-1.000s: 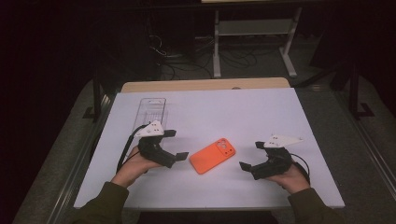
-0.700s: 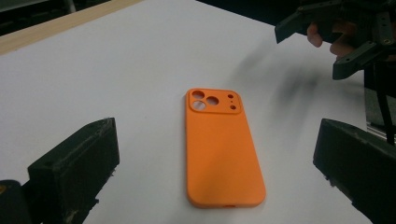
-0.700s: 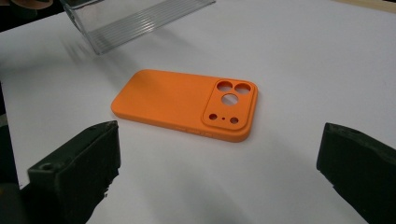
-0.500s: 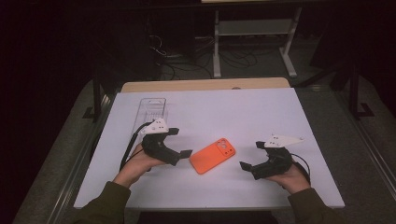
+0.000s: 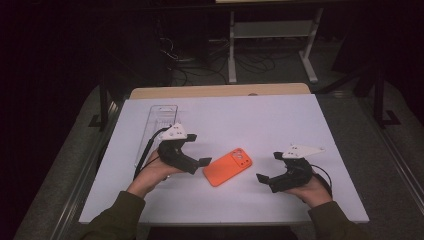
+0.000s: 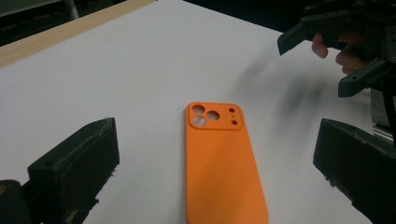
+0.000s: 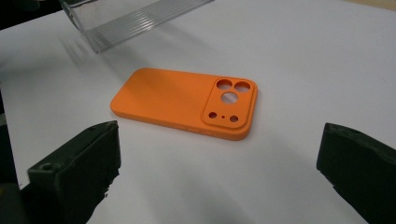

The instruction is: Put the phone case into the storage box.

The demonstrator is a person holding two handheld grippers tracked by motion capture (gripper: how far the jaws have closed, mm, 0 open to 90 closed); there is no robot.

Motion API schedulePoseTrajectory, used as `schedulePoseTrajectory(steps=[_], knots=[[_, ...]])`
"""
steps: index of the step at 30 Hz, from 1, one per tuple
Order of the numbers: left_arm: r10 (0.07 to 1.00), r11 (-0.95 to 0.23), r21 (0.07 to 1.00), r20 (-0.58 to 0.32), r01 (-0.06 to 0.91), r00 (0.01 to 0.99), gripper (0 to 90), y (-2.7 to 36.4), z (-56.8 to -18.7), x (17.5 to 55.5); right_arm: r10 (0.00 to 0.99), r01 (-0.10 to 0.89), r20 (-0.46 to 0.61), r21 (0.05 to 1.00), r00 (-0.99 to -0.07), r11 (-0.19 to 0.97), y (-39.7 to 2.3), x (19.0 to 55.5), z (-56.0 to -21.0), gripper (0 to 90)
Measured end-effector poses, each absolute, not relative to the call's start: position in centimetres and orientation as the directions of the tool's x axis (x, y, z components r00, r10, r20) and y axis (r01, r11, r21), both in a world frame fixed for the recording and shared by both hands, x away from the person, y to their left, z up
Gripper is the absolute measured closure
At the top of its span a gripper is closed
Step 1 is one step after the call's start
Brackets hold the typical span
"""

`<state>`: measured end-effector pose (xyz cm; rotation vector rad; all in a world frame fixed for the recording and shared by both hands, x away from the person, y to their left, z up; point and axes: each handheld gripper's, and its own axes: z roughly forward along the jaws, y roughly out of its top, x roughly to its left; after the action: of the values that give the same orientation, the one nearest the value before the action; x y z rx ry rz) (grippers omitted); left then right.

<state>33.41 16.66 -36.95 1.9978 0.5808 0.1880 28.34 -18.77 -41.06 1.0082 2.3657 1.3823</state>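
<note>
An orange phone case point(image 5: 228, 166) lies camera-side up on the white table point(image 5: 300, 115), between my two grippers. My left gripper point(image 5: 199, 149) is just left of the case, open, with its jaws pointing at the case's near end. In the left gripper view the case point(image 6: 224, 163) lies between the wide-apart jaws of the left gripper point(image 6: 217, 140), untouched. My right gripper point(image 5: 268, 166) is open, a short way right of the case. In the right gripper view the case point(image 7: 182, 102) lies ahead of the right gripper point(image 7: 222, 140). The right gripper point(image 6: 322, 63) also shows far off in the left gripper view.
A clear plastic box point(image 5: 159, 122) lies on the table behind my left hand; it also shows as the clear plastic box point(image 7: 126, 18) at the top of the right gripper view. A wooden strip point(image 5: 220, 91) runs along the table's far edge. Beyond it, a white metal stand point(image 5: 270, 30) and cables stand in the dark.
My left gripper has moved right and a little forward, closer to the orange case. The right gripper and the case have stayed where they were.
</note>
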Motion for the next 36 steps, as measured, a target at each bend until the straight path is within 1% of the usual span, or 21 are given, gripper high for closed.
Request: schedulePoseTrajectory(steps=[2,8,9,15,36], knots=[[0.471,-0.396,0.864,-0.101,0.312,0.876,0.0,16.6,-36.9,33.5,0.655,0.447,0.142,0.833,-0.742,0.327,-18.8,28.3,-41.0,0.0],[0.469,-0.380,0.868,-0.116,0.319,0.876,0.0,16.0,-36.9,33.7,0.661,0.452,0.143,0.832,-0.736,0.323,-18.8,28.3,-40.9,0.0],[0.462,-0.391,0.868,-0.101,0.305,0.881,0.0,15.9,-36.9,33.8,0.663,0.452,0.143,0.832,-0.735,0.323,-18.8,28.3,-40.9,0.0],[0.459,-0.381,0.867,-0.123,0.320,0.880,0.0,15.2,-37.1,34.0,0.657,0.445,0.134,0.832,-0.742,0.332,-18.7,28.4,-40.9,0.0],[0.440,-0.386,0.867,-0.126,0.315,0.889,0.0,12.8,-37.4,35.1,0.657,0.440,0.132,0.836,-0.742,0.328,-18.8,28.5,-40.9,0.0]])
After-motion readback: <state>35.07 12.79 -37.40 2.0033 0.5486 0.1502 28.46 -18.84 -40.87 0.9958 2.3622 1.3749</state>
